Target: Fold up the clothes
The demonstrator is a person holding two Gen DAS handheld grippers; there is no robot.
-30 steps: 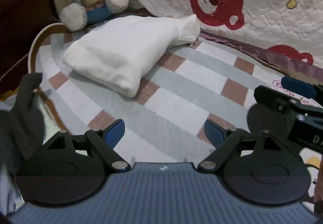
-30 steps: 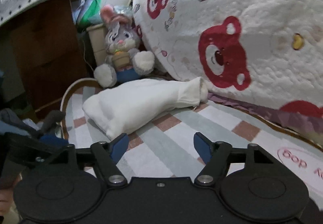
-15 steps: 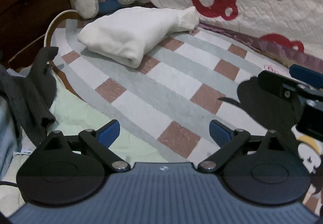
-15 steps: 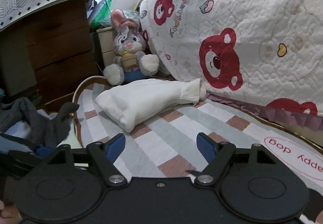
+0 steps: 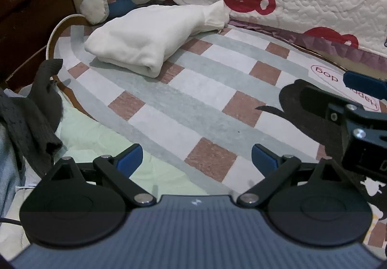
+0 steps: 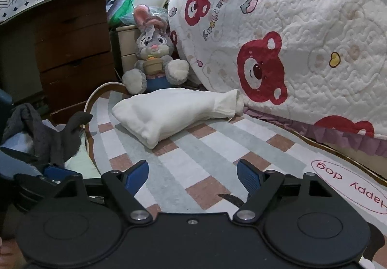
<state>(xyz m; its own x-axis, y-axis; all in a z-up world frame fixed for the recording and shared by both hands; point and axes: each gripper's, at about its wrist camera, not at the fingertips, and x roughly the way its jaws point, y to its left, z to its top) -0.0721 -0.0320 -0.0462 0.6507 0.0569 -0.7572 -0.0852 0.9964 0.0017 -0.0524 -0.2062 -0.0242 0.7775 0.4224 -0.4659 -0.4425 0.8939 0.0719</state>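
White folded garment [image 5: 154, 39] now farther off, both claws wider.

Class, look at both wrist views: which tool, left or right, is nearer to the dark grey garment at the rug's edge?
Left. The left tool hangs open beside the dark grey garment; the right tool, also open, sits farther off over the checked rug.

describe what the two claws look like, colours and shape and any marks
Both are alike in build: black scissor-like link arms with silver pivot pins, round black discs at the base, and blue ribbed pads on the fingertips. The left claw sits on a ribbed grey-blue body with a small white logo. The right claw sits on a plain black body with a small screw at centre.
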